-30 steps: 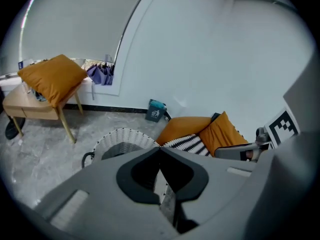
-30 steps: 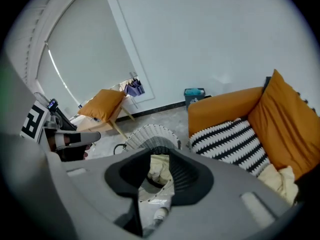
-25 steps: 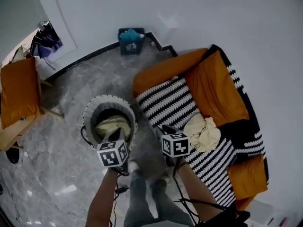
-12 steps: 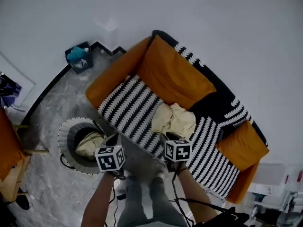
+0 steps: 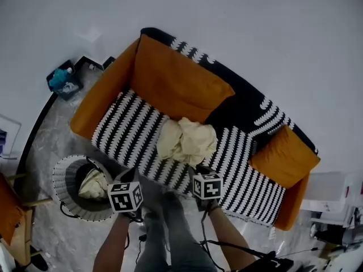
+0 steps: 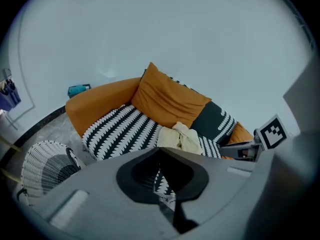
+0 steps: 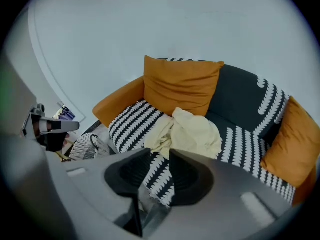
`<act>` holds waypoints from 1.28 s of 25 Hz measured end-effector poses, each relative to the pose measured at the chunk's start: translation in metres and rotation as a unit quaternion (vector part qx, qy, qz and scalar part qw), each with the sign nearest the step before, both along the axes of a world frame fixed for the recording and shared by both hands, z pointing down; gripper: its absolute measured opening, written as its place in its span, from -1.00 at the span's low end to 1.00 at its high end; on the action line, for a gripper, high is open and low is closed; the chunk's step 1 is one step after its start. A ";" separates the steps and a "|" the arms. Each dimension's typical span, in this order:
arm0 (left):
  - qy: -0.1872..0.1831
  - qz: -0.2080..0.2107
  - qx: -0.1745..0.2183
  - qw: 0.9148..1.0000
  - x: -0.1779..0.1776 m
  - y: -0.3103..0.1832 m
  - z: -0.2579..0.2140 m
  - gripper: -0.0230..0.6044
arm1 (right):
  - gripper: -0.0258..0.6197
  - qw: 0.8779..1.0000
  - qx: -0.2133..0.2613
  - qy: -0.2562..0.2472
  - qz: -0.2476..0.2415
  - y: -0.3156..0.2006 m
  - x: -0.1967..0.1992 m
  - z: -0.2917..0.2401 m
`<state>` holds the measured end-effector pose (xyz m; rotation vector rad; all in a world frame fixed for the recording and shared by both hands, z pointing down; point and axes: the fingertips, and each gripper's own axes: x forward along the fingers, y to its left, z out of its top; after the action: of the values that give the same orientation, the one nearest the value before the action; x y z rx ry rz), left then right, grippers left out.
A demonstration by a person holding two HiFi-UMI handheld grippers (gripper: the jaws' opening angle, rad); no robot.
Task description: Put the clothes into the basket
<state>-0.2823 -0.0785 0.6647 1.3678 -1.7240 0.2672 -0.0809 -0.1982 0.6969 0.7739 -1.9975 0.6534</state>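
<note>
A cream pile of clothes (image 5: 187,142) lies on the sofa's black-and-white striped throw (image 5: 122,129), also shown in the left gripper view (image 6: 180,138) and the right gripper view (image 7: 192,131). The round woven basket (image 5: 59,177) stands on the floor at the left with a cream garment (image 5: 93,184) inside. My left gripper (image 5: 130,174) hangs between basket and sofa front, its tips (image 6: 160,151) meeting, nothing held. My right gripper (image 5: 199,169) is just short of the pile, jaws (image 7: 160,154) open and empty.
A large orange cushion (image 5: 173,84) leans on the sofa back behind the pile, and a smaller one (image 5: 283,160) sits at the right end. A blue bin (image 5: 62,79) stands by the wall. The person's legs (image 5: 170,231) and cables are below the grippers.
Both grippers have swung away from above the basket toward the sofa. The basket now lies left of the left gripper, and the clothes pile sits straight ahead of the right gripper.
</note>
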 end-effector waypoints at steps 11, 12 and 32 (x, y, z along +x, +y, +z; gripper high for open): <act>0.022 -0.019 -0.044 0.999 0.023 -0.042 0.074 -0.94 | -0.54 1.000 -0.007 0.030 0.005 -0.068 0.027 0.078; 0.022 -0.016 -0.047 0.999 0.026 -0.047 0.081 -0.94 | -0.54 0.999 -0.009 0.033 0.003 -0.070 0.030 0.086; 0.122 -0.003 -0.119 0.985 0.036 -0.058 0.138 -0.94 | -0.47 0.985 -0.064 0.159 -0.001 -0.045 0.030 0.141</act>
<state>-0.2462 -0.1363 0.8030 1.1689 -1.4437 0.2808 -0.0510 -0.2430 0.8374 0.7473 -1.6490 0.6092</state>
